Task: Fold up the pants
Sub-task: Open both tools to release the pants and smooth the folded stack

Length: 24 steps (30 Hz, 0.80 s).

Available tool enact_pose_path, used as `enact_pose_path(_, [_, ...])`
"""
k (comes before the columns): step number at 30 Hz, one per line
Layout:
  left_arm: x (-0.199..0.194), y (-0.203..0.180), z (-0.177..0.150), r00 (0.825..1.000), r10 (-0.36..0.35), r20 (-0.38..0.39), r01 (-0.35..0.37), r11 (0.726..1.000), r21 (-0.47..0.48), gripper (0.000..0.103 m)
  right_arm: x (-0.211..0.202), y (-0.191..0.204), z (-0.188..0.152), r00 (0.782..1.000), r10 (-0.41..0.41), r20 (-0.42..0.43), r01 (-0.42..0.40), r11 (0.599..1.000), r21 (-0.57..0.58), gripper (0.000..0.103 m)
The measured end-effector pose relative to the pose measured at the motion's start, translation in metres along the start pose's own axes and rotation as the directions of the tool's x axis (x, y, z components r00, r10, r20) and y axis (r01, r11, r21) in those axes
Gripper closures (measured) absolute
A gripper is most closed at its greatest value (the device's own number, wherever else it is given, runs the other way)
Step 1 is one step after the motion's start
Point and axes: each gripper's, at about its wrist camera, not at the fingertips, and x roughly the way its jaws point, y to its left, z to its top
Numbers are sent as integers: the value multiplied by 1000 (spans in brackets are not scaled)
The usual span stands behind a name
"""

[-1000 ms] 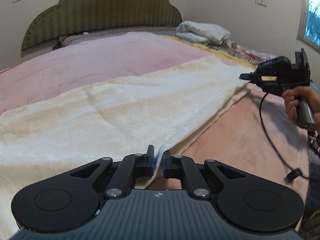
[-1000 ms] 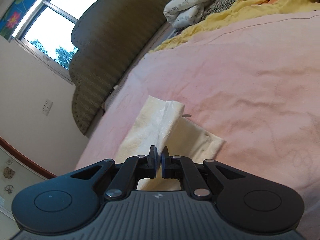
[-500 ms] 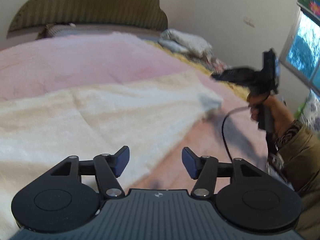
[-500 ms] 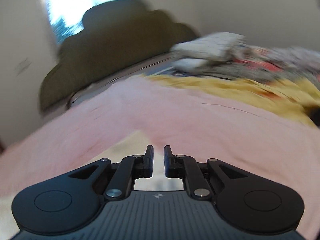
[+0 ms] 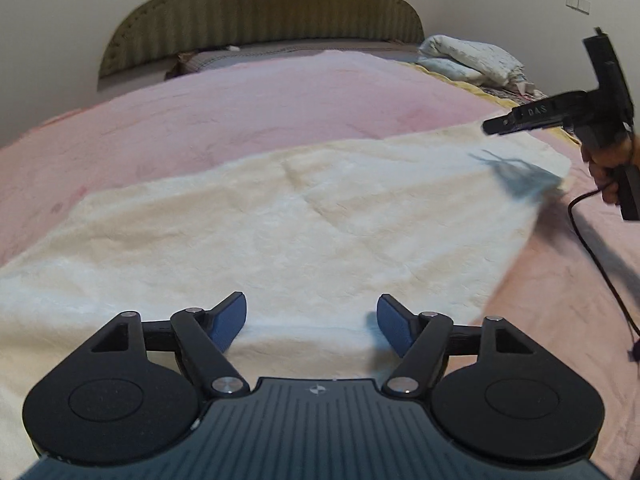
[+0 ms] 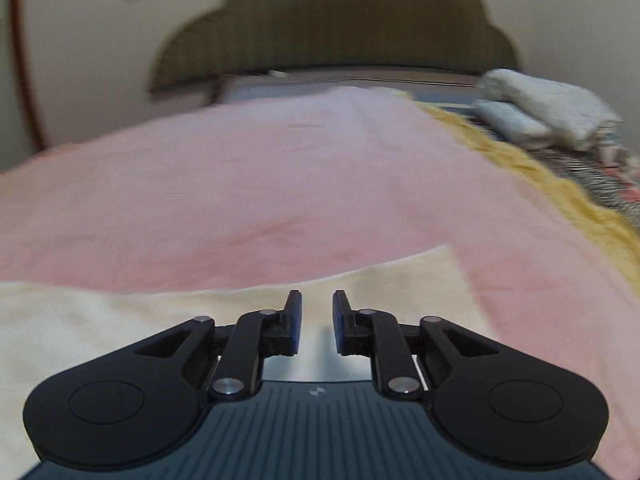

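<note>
Cream fleece pants lie flat across a pink blanket, stretching from the near left to the far right. My left gripper hovers over their near part, jaws opening wide, nothing between its blue pads. My right gripper hangs above the pants' far right end, a hand around its handle. In the right wrist view the pants show as a cream strip, and the right gripper floats above it, jaws opening a narrow gap with nothing in it.
A padded olive headboard stands at the far end. A folded white quilt and a yellow blanket edge lie at the far right. A black cable trails from the right gripper over the blanket.
Both grippers let go of the pants and their jaws parted, the left far wider. The right gripper lifted off the cloth and rolled level. The pants now lie flat.
</note>
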Motion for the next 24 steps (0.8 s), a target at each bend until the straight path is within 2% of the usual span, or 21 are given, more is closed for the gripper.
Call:
enact_pose_path(1, [3, -2, -2, 1000, 1, -9, -1, 1000, 4, 26, -6, 7, -7, 997, 78, -19, -78, 997, -9, 59])
enact_pose_path(2, [3, -5, -6, 1000, 8, -2, -8, 1000, 20, 26, -10, 12, -16, 991, 126, -41, -126, 992, -19, 38])
enact_pose_path(3, [1, -7, -7, 1000, 12, -1, -12, 999, 31, 26, -10, 18, -27, 987, 150, -65, -152, 988, -36, 30])
enact_pose_path(5, [-10, -4, -10, 1000, 23, 11, -23, 1000, 5, 29, -6, 29, -50, 985, 135, -111, -146, 984, -100, 25])
enact_pose_path(6, [-19, 0, -12, 999, 35, 35, -35, 999, -11, 29, -6, 31, -59, 988, 123, -94, -135, 983, -127, 25])
enact_pose_path(7, [-29, 5, -13, 995, 68, 68, -67, 998, -23, 29, -10, 32, -63, 991, 116, -65, -124, 983, -132, 25])
enact_pose_path(8, [-40, 12, -15, 986, 131, 106, -127, 991, -39, 29, -13, 32, -63, 993, 109, -55, -115, 987, -110, 25])
enact_pose_path(9, [-52, 21, -17, 967, 215, 136, -209, 976, -62, 27, -18, 31, -63, 993, 109, -40, -112, 991, -78, 25])
enact_pose_path(10, [-64, 32, -20, 941, 302, 154, -290, 952, -96, 27, -23, 29, -63, 993, 118, -23, -119, 992, -46, 25])
enact_pose_path(12, [-84, 62, -31, 888, 434, 153, -406, 895, -186, 26, -31, 23, -64, 988, 157, -7, -157, 988, 6, 25])
enact_pose_path(13, [-91, 77, -39, 867, 479, 136, -444, 867, -228, 26, -31, 22, -64, 985, 171, -13, -171, 985, 8, 25])
enact_pose_path(15, [-100, 111, -61, 821, 570, 39, -537, 792, -290, 28, -30, 27, -68, 986, 165, -38, -167, 985, -41, 25])
enact_pose_path(16, [-102, 126, -74, 790, 613, -4, -585, 753, -301, 28, -29, 28, -71, 987, 154, -42, -157, 985, -74, 25])
enact_pose_path(17, [-104, 139, -91, 749, 661, -44, -642, 706, -299, 29, -31, 30, -74, 989, 145, -35, -148, 984, -103, 25])
enact_pose_path(18, [-110, 149, -107, 728, 685, -24, -659, 689, -301, 28, -33, 32, -76, 990, 138, -30, -140, 983, -114, 25])
enact_pose_path(19, [-121, 158, -118, 747, 664, 11, -620, 703, -347, 31, -34, 32, -76, 991, 131, -26, -133, 985, -110, 25])
enact_pose_path(20, [-130, 167, -120, 758, 652, 12, -594, 697, -402, 37, -38, 30, -76, 992, 124, -16, -125, 988, -91, 25])
enact_pose_path(21, [-133, 170, -117, 749, 663, 1, -606, 685, -405, 46, -45, 26, -76, 993, 119, 7, -118, 991, -57, 25])
enact_pose_path(22, [-133, 168, -112, 705, 709, -16, -663, 651, -369, 41, -51, 22, -75, 993, 118, 27, -117, 993, -27, 25])
enact_pose_path(23, [-131, 165, -110, 651, 759, -15, -721, 612, -325, 41, -59, 15, -76, 992, 115, 48, -116, 993, 10, 25])
enact_pose_path(24, [-129, 164, -110, 611, 791, -21, -761, 580, -291, 40, -66, 9, -75, 992, 108, 60, -110, 993, 34, 25])
